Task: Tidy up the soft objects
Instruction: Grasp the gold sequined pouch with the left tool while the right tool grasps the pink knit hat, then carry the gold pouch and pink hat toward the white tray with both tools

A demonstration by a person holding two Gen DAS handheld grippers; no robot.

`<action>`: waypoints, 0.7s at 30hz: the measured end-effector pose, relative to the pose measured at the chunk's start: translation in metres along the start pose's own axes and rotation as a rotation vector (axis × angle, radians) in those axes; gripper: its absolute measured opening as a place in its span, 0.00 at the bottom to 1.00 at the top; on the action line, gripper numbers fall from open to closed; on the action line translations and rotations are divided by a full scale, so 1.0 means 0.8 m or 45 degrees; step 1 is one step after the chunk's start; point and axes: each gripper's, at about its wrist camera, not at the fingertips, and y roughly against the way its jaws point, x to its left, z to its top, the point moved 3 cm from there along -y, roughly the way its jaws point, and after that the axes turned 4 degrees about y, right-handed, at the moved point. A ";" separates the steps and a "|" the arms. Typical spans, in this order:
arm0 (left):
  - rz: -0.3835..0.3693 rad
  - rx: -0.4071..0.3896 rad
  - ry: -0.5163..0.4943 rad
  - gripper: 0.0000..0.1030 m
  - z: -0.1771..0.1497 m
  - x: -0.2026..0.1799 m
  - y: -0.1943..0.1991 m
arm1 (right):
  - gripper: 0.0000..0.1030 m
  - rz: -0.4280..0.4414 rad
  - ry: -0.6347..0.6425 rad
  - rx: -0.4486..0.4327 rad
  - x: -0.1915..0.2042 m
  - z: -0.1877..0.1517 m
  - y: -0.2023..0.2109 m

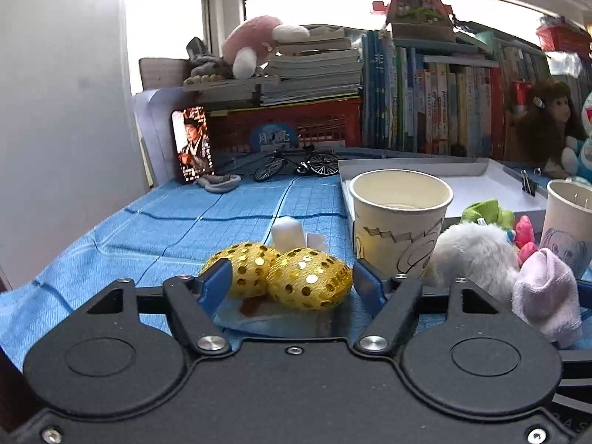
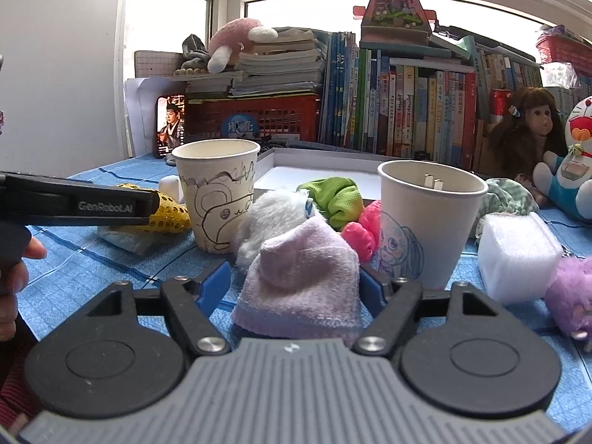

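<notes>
Left gripper (image 1: 290, 283) straddles two shiny gold sequinned mesh balls (image 1: 292, 275) near the desk's front edge; whether the blue pads press them, can't tell. Right gripper (image 2: 294, 285) clamps a fuzzy lilac terry cloth (image 2: 301, 281). Ribbed blue desk cover (image 1: 177, 222), drawn-on paper cup (image 1: 397, 222), white fluffy plush (image 2: 266, 218), bookshelf wall behind.

gold sequined mesh pair (image 1: 281, 275) | on blue cloth; lilac terry cloth (image 2: 301, 281) | bunched beside cup
</notes>
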 end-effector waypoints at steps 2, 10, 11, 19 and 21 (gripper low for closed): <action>0.013 0.013 -0.027 0.66 -0.002 -0.007 -0.007 | 0.73 -0.003 0.000 0.004 0.000 0.000 -0.002; 0.025 0.054 -0.029 0.44 -0.007 -0.015 -0.035 | 0.65 -0.012 0.010 -0.003 0.003 0.000 -0.007; 0.018 0.059 -0.026 0.41 -0.007 -0.015 -0.037 | 0.60 -0.014 0.011 -0.001 0.003 0.000 -0.007; 0.008 0.004 -0.019 0.31 0.003 -0.006 -0.022 | 0.46 -0.002 0.002 -0.018 -0.002 0.002 0.006; 0.013 -0.023 -0.016 0.31 0.008 -0.003 -0.014 | 0.45 0.010 0.003 -0.037 -0.002 0.006 0.012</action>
